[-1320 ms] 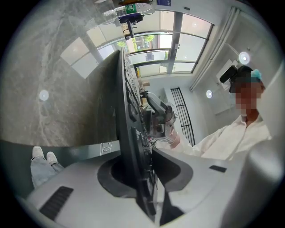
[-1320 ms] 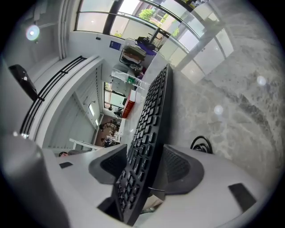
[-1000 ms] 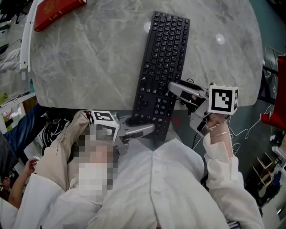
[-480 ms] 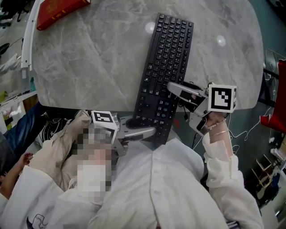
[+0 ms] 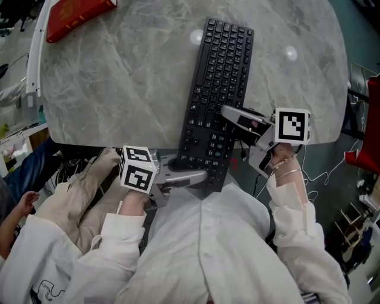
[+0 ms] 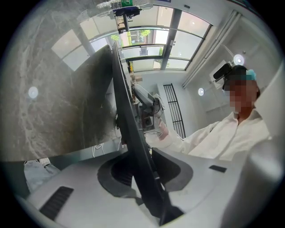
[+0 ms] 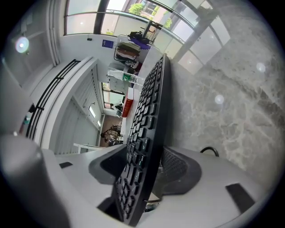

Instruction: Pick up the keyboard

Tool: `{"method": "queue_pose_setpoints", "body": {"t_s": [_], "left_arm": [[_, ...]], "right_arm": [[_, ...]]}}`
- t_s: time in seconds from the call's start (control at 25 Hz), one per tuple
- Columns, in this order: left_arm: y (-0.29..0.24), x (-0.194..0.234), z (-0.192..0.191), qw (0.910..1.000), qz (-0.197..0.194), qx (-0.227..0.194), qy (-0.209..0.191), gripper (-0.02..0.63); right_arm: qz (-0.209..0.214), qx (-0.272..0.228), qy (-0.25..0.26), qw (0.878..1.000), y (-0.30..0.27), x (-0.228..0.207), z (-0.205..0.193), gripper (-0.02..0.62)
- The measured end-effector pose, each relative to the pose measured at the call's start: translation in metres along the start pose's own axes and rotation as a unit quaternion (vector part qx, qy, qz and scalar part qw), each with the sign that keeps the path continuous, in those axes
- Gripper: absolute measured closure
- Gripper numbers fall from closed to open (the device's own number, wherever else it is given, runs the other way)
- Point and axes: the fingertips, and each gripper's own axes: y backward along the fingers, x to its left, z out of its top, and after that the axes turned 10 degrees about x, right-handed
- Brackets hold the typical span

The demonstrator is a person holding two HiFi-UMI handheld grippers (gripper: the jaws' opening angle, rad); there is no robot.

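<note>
A black keyboard (image 5: 217, 89) lies lengthwise on the grey marble table (image 5: 119, 77), its near end hanging over the front edge. My left gripper (image 5: 199, 173) reaches in from the left below that edge and is shut on the overhanging end. In the left gripper view the keyboard (image 6: 129, 124) runs edge-on between the pads, with the left gripper (image 6: 144, 171) clamped on it. My right gripper (image 5: 228, 116) straddles the keyboard's right side. In the right gripper view the keyboard (image 7: 144, 133) stands between the wide jaws of the right gripper (image 7: 142, 169), and the key-side pad sits apart from the keys.
A red book (image 5: 77, 15) lies at the table's far left corner, beside a white rail (image 5: 35, 53). Cables (image 5: 320, 175) trail on the floor to the right. Another person's hand (image 5: 27, 199) shows at lower left. My white sleeves fill the bottom of the head view.
</note>
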Motion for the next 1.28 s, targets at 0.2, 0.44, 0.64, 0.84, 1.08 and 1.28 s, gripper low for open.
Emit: {"method": "queue_pose_setpoints", "body": {"t_s": [0.2,0.44,0.64,0.84,1.08,1.28], "left_arm": [[-0.005,-0.001,-0.001,0.9999,-0.01,0.011,0.0,0.492],[-0.007,0.0,-0.001,0.9998,-0.013,0.016,0.0,0.492],[-0.008,0.0,-0.002,0.9998,-0.006,0.019,-0.008,0.492],[-0.012,-0.002,-0.002,0.9995,-0.003,0.026,-0.016,0.492],[-0.012,-0.002,-0.002,0.9997,0.0,0.018,-0.019,0.489],[-0.011,-0.006,-0.002,0.999,0.005,0.02,-0.039,0.485]], "right_arm": [[-0.013,-0.004,-0.003,1.0,-0.004,-0.002,0.002,0.358],[-0.02,-0.011,-0.008,1.0,-0.002,-0.003,0.005,0.38],[-0.026,-0.019,-0.012,0.999,-0.001,-0.002,0.005,0.387],[-0.027,-0.05,0.012,0.998,0.003,0.003,0.007,0.403],[-0.019,-0.068,0.015,0.997,0.004,0.003,0.008,0.416],[-0.013,-0.081,0.013,0.997,0.007,0.004,0.007,0.425]]}}
